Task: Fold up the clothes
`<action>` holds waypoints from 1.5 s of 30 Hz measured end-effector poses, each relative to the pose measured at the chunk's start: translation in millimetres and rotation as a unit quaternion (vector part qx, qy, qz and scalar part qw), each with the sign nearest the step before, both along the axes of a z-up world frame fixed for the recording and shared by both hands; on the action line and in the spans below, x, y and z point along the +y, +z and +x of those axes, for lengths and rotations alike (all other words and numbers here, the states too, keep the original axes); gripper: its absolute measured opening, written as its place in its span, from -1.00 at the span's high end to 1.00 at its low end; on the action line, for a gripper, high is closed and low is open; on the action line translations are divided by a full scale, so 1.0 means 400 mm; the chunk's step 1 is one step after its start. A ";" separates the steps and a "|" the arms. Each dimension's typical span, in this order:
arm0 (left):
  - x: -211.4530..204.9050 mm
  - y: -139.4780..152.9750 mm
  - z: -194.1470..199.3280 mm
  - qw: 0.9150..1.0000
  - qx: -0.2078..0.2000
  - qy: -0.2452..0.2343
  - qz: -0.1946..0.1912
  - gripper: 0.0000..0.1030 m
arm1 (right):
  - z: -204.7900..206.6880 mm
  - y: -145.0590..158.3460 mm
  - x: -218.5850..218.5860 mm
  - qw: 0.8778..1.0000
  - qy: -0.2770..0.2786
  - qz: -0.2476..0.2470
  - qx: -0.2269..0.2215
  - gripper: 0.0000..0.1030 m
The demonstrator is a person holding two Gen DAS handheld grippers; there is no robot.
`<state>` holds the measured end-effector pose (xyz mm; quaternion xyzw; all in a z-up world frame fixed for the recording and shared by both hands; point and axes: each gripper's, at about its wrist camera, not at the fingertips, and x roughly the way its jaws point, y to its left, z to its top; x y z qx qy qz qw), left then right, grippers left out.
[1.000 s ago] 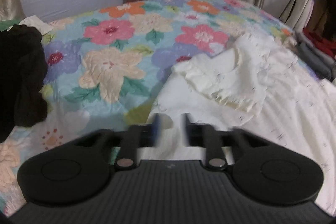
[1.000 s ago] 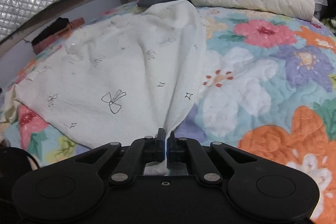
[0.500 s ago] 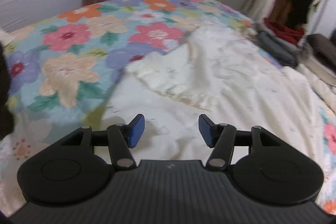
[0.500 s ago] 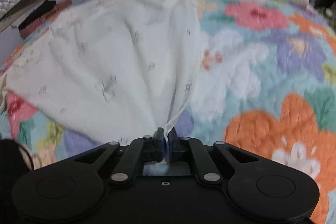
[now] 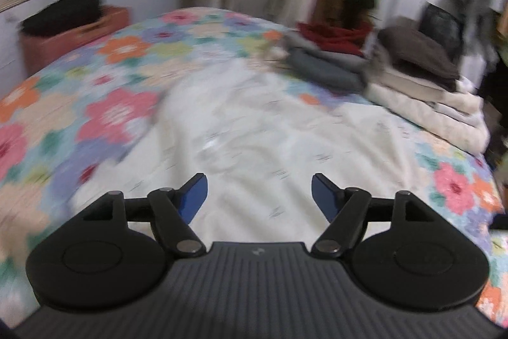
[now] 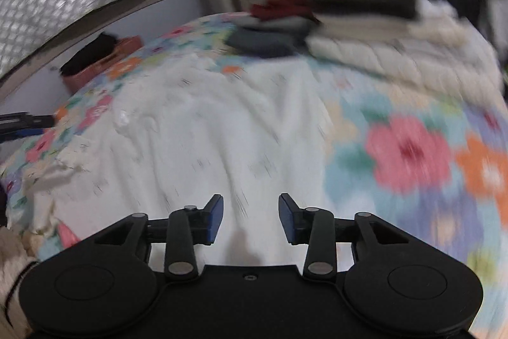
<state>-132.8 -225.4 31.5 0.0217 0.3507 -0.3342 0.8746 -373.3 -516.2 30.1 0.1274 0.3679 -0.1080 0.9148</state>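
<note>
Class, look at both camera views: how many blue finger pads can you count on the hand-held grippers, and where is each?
4. Two on the left hand-held gripper, spread wide over the white garment. Two on the right hand-held gripper, also apart, nothing pinched between them. None appear hidden.

Left gripper jaws opening, empty, above white garment spread on floral bedspread

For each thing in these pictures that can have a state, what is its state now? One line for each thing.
left hand-held gripper: jaws opening, nothing between them.
right hand-held gripper: jaws opening, nothing between them.
white garment: spread on the bed, wrinkled, not held.
floral bedspread: laid over the bed, partly covered by the garment.
stack of folded clothes: folded, piled at the far edge of the bed.
</note>
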 end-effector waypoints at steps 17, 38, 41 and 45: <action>-0.335 -0.230 0.253 0.996 0.056 -0.070 0.020 -0.49 | 0.445 -0.170 -0.255 0.994 -0.065 0.081 0.027 -0.23; -0.204 -0.324 0.345 0.994 0.107 -0.031 -0.008 -0.49 | 0.613 -0.254 -0.434 0.982 -0.084 0.162 -0.042 0.52; -0.203 -0.329 0.336 0.993 0.112 -0.034 -0.011 -0.49 | 0.624 -0.225 -0.288 0.994 -0.016 0.090 -0.062 0.63; -0.207 -0.334 0.328 0.992 0.119 -0.040 -0.013 -0.49 | 0.630 -0.250 -0.070 0.994 0.098 0.025 -0.030 0.59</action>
